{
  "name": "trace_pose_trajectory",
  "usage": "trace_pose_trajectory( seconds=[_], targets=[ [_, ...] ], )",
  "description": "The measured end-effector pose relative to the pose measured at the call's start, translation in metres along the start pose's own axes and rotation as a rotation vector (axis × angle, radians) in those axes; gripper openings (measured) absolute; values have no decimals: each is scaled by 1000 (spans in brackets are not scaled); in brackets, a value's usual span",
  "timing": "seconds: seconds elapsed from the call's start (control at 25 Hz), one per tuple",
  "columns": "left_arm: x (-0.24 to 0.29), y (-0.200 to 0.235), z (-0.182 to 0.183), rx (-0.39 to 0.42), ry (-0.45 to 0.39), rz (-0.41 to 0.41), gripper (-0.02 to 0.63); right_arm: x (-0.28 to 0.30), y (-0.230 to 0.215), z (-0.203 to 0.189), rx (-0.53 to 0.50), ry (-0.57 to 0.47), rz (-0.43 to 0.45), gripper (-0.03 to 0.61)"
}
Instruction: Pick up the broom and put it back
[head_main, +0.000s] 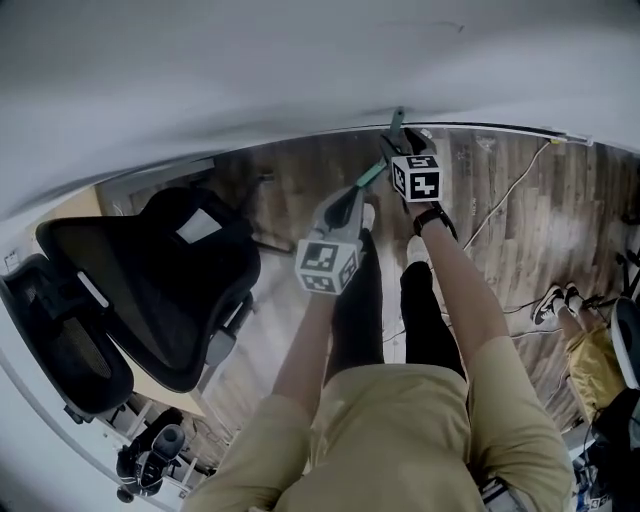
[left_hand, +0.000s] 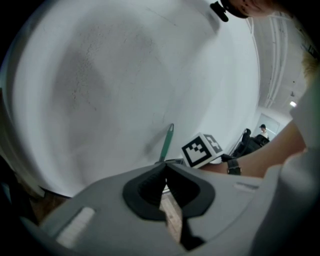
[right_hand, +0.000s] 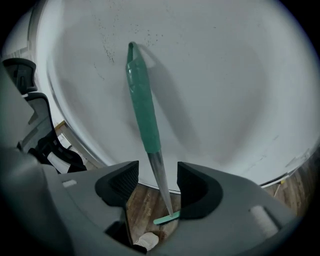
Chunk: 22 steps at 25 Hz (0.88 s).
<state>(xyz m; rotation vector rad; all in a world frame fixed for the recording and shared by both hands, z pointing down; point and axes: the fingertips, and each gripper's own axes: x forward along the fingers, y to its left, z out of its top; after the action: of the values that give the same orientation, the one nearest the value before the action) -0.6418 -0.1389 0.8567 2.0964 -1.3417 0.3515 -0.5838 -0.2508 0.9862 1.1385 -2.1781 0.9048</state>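
Observation:
The broom leans upright against the white wall; its green grip (right_hand: 141, 100) is at the top, a metal shaft (right_hand: 161, 177) runs down from it, and a green head (right_hand: 166, 218) rests on the wood floor. My right gripper (right_hand: 157, 175) is open, its jaws on either side of the shaft with gaps on both sides. In the head view the right gripper (head_main: 397, 135) is near the wall, and the green grip (head_main: 371, 177) shows just left of its marker cube. The left gripper (left_hand: 165, 167) is shut and holds nothing. It is left of the broom grip (left_hand: 166, 142).
A black office chair (head_main: 160, 280) stands at the left, close to the wall. Cables (head_main: 505, 195) run over the wood floor at the right, near a pair of shoes (head_main: 558, 298). The person's legs and white shoes (head_main: 416, 250) are below the grippers.

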Motion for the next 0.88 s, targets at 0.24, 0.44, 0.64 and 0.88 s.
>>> trace_pose_trajectory(
  seconds=[0.24,0.44,0.64,0.88],
  targets=[
    [-3,-1,-5,-44,-2,-2,-2,10,-4,11,-1,-31,0,163],
    [-1,-8,-16,-58,14,-7,-2,7,-1,16,-26,-58,3,98],
    [-11,-7,-21,-62,27,16,-2,-7,7,12,-102,-42,-12,91],
    [-27,-10,-19,-66,25,47,-2,-46,20,2,-115,-39,4,95]
  ],
)
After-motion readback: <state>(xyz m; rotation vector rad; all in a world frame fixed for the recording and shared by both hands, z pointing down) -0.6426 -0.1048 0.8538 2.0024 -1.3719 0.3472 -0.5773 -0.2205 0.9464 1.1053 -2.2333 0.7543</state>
